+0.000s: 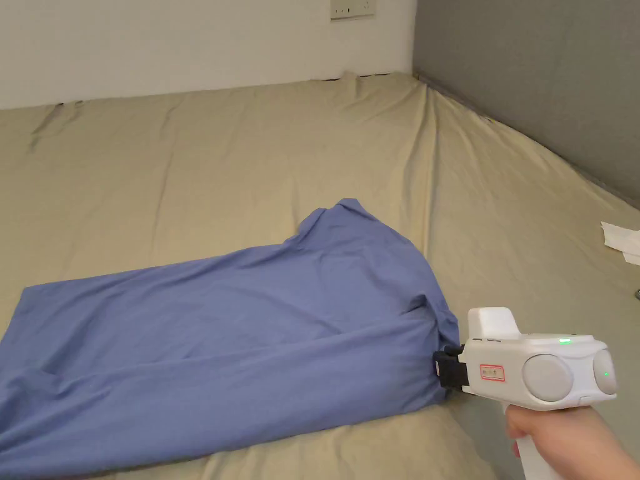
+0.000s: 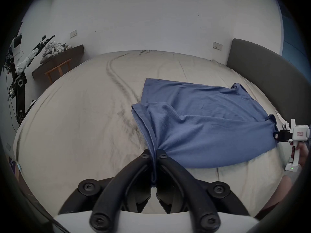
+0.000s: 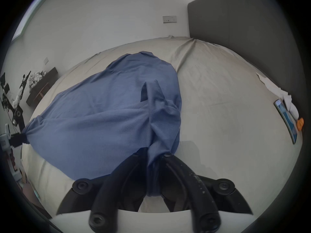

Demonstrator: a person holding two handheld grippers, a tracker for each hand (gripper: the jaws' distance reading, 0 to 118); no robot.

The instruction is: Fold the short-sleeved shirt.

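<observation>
Two grips: both grippers are clamped on the blue shirt (image 1: pixel 237 331), one at each end of its near edge.
Shirt position: lies on the beige bed sheet (image 1: pixel 187 156), long axis running 9 to 3 o'clock in the head view; near edge lifted off the sheet, far edge resting on it, a sleeve or collar corner poking up toward 12 o'clock.
Right gripper (image 1: pixel 445 369): at 4 o'clock in the head view, jaws closed down to the thickness of the bunched cloth; in the right gripper view a thick wad of shirt (image 3: pixel 151 152) runs down between its jaws.
Left gripper (image 2: pixel 154 154): jaws nearly together, pinching a thin gathered fold of the hem end; seen too in the right gripper view at 9 o'clock (image 3: pixel 21 138), cloth drawn to a point there.
Step, as I judge it: carrying the near edge over toward the far edge for a lengthwise fold.
Risk 1: the left pinch looks thin; a hard pull could slip the hem out and drop that end.
Risk 2: the right wad takes in more than one layer, so the fold may land lumpy or twisted near the sleeve.
Risk 3: uneven travel of the two hands would skew the fold line.
Risk 4: dragging could ruck the loose sheet, already creased toward 12 o'clock.
Nearby clutter: white papers (image 1: pixel 622 240) at 3 o'clock, well apart from the shirt.
</observation>
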